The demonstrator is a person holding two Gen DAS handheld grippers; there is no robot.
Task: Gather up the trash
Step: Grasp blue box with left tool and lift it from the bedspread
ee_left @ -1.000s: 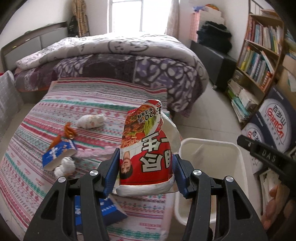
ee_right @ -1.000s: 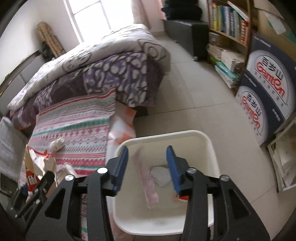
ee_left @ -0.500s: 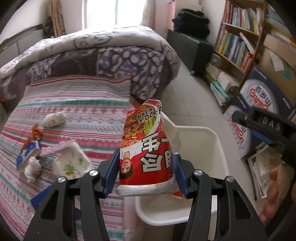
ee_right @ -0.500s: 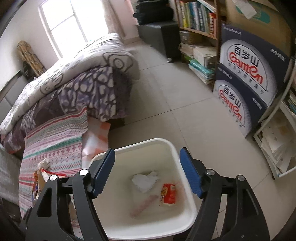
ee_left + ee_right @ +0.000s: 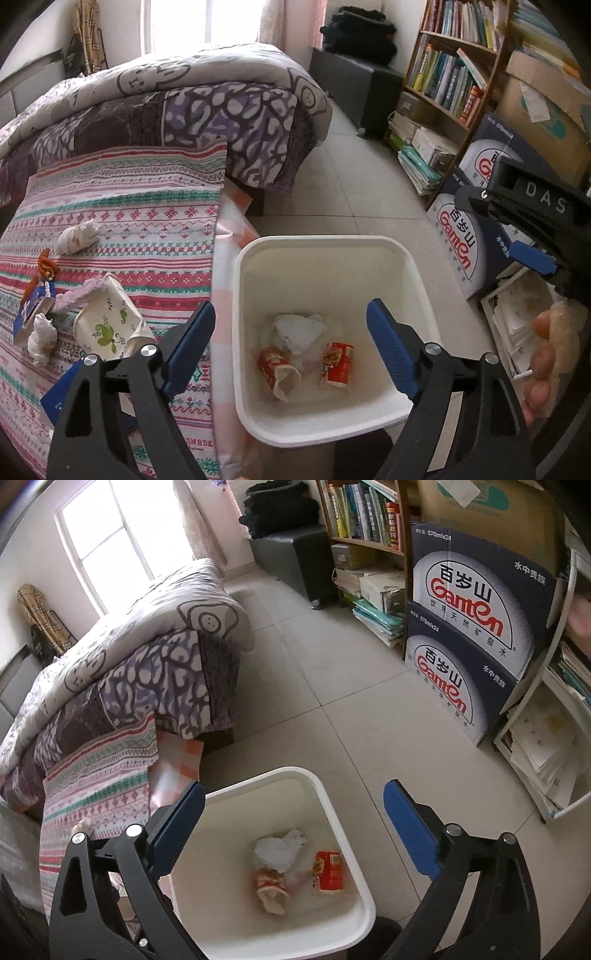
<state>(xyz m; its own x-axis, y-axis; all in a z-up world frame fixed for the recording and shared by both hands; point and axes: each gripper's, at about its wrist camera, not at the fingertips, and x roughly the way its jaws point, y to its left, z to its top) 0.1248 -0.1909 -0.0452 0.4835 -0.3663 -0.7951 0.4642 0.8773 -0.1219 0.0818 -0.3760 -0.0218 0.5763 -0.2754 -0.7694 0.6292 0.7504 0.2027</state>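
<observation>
A white bin stands on the floor beside the bed. In it lie a crumpled white paper, a red noodle packet and a small red wrapper. My left gripper hangs over the bin, its jaws opening with nothing between them. My right gripper also hovers above the bin, jaws opening and empty. On the striped bedspread lie a tissue ball, a printed paper cup, a blue packet and another tissue.
A folded quilt covers the far half of the bed. Blue water cartons, a bookshelf and stacked papers line the right side. A black bench stands at the back wall. A hand shows at the right edge.
The left gripper let go of the red noodle packet, which now lies in the bin. Both grippers' jaws spread wider. Both views shifted toward the bin.
</observation>
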